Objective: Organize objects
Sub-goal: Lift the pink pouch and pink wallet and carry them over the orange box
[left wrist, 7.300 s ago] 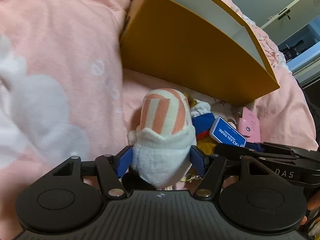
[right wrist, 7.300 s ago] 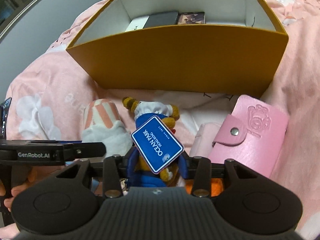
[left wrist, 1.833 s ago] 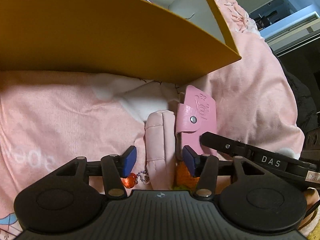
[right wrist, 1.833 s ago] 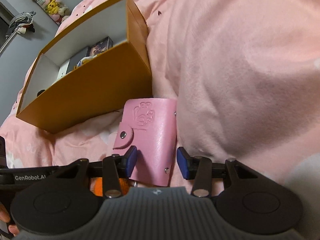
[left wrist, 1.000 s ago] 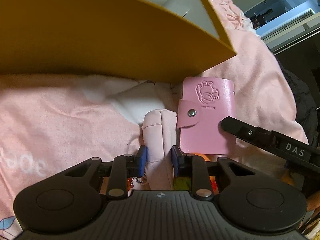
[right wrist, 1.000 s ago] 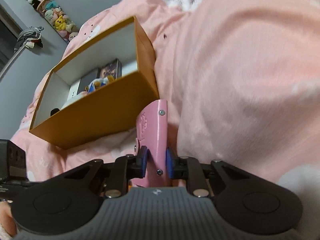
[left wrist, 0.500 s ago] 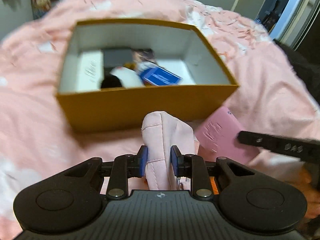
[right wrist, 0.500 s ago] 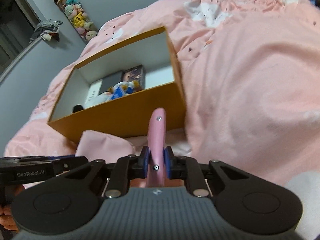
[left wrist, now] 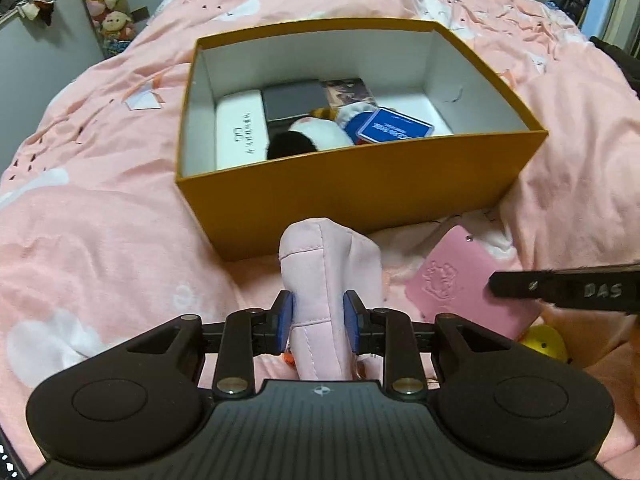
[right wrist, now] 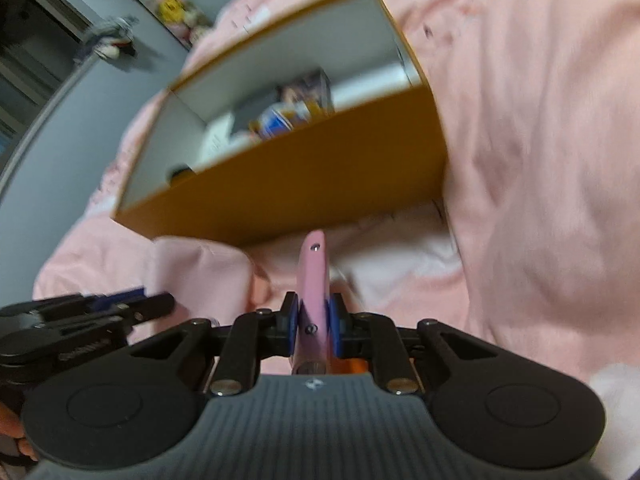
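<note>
An orange box [left wrist: 360,176] stands open on the pink bed. Inside lie a white case [left wrist: 240,132], a dark case, a plush toy [left wrist: 316,136] and a blue tag [left wrist: 394,130]. My left gripper [left wrist: 318,316] holds a soft pink pouch [left wrist: 320,264] upright just in front of the box; its jaws are opening slightly while the pads still press the pouch. My right gripper [right wrist: 314,320] is shut on a pink snap wallet [right wrist: 314,276], held edge-on before the box [right wrist: 300,176]. The wallet [left wrist: 448,276] and right gripper also show at the left wrist view's right.
The pink quilt [left wrist: 100,220] rises in folds around the box, highest on the right [right wrist: 540,160]. A yellow and orange toy [left wrist: 544,342] lies under the right gripper. Plush toys hang on the grey wall [left wrist: 108,4] at the back left.
Both grippers closed on the pouch and the wallet and lifted them off the bed. The left view has risen and tipped so the box's inside shows. The right gripper has moved closer to the box.
</note>
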`<state>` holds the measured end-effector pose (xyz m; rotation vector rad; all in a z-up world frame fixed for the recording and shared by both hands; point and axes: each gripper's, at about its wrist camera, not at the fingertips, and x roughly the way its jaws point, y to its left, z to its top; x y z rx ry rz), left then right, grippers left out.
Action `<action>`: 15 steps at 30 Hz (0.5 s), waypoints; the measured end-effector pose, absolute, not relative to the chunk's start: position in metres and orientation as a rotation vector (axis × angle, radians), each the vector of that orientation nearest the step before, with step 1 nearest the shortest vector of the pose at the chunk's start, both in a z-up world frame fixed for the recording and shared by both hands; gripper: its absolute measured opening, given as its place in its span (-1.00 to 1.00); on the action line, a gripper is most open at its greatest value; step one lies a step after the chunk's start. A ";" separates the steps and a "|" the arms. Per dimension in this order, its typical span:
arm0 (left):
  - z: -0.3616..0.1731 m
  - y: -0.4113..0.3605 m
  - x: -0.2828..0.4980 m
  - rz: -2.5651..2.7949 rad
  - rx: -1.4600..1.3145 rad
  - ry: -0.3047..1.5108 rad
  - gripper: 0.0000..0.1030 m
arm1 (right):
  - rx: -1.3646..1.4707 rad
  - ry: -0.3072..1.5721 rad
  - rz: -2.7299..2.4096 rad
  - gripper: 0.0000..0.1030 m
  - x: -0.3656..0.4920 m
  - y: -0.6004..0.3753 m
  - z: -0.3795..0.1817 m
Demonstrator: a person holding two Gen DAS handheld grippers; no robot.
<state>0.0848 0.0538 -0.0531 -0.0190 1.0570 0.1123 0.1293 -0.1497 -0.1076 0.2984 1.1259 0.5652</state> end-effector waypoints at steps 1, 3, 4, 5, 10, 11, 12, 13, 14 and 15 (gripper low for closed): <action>-0.052 0.053 0.084 0.093 -0.035 1.058 -0.37 | 0.295 1.133 0.566 -0.67 0.129 -0.150 -0.109; -0.048 0.053 0.082 0.046 -0.078 1.049 -0.37 | 0.277 1.131 0.567 -0.66 0.128 -0.149 -0.107; -0.045 0.053 0.081 0.008 -0.110 1.042 -0.37 | 0.266 1.128 0.567 -0.66 0.127 -0.148 -0.107; -0.043 0.053 0.081 -0.026 -0.139 1.038 -0.37 | 0.261 1.127 0.569 -0.66 0.126 -0.149 -0.106; -0.051 0.053 0.083 -0.176 -0.296 1.035 -0.37 | 0.246 1.137 0.570 -0.60 0.127 -0.149 -0.108; -0.055 0.054 0.084 -0.193 -0.322 1.040 -0.36 | 0.245 1.140 0.570 -0.60 0.128 -0.149 -0.108; -0.059 0.056 0.085 -0.204 -0.350 1.051 -0.36 | 0.246 1.142 0.570 -0.59 0.129 -0.150 -0.109; -0.061 0.058 0.086 -0.212 -0.370 1.056 -0.33 | 0.244 1.144 0.572 -0.59 0.129 -0.150 -0.109; -0.061 0.059 0.086 -0.218 -0.377 1.055 -0.27 | 0.240 1.145 0.573 -0.59 0.129 -0.151 -0.109; -0.060 0.061 0.085 -0.220 -0.372 1.049 -0.25 | 0.233 1.146 0.568 -0.56 0.130 -0.151 -0.109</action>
